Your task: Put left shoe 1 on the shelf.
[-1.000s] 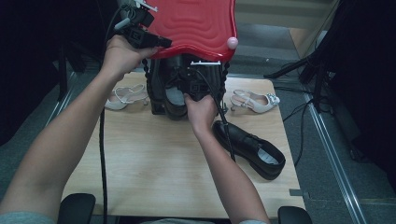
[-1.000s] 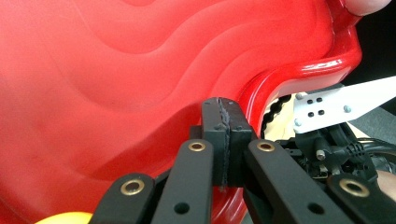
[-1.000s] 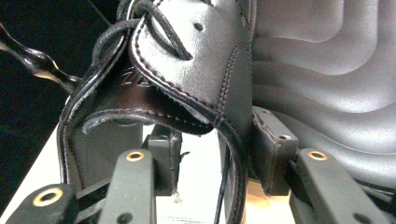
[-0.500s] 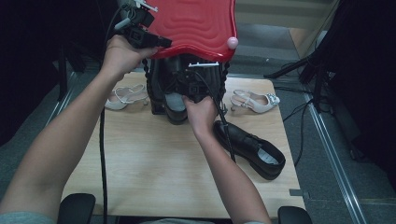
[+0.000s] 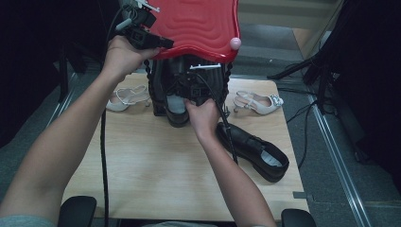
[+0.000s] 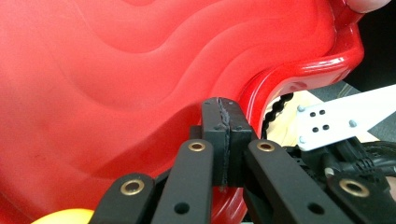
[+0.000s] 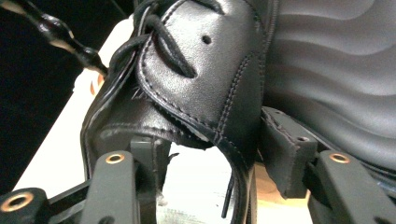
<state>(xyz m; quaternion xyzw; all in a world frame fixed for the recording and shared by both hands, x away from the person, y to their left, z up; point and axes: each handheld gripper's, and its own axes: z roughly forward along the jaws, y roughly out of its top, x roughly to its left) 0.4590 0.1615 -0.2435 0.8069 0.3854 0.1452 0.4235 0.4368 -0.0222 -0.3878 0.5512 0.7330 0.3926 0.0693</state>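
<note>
Black lace-up shoe (image 7: 196,70) stands between the jaws of the right gripper (image 7: 210,163), which have just been opening and now stand wide: the right pad sits just beside the stitched leather flank and the left pad is apart from it, so the hold looks let go. From above, that right gripper (image 5: 191,87) and its hand (image 5: 203,116) sit at the middle of the tabletop's (image 5: 142,170) far edge, where the shoe (image 5: 176,111) rests under a red wavy lid (image 5: 198,23). The left gripper (image 6: 223,140), jaws pressed together, pinches the lid's rim (image 6: 261,88) and holds it raised; seen from above, this gripper (image 5: 142,35) lies at about eleven o'clock from the shoe. I judge the shoe stiff at sole and heel but soft in the upper, fairly light, its polished leather somewhat slippery; the firm heel collar or the sole edge would give a surer hold than the loose laces. Outward from there, its mate, a second black shoe (image 5: 253,151), lies at four o'clock near the tabletop's right edge, one pale strappy sandal (image 5: 124,97) at nine o'clock and another (image 5: 257,101) at three o'clock. No brand, label or writing can be read on any of it.
</note>
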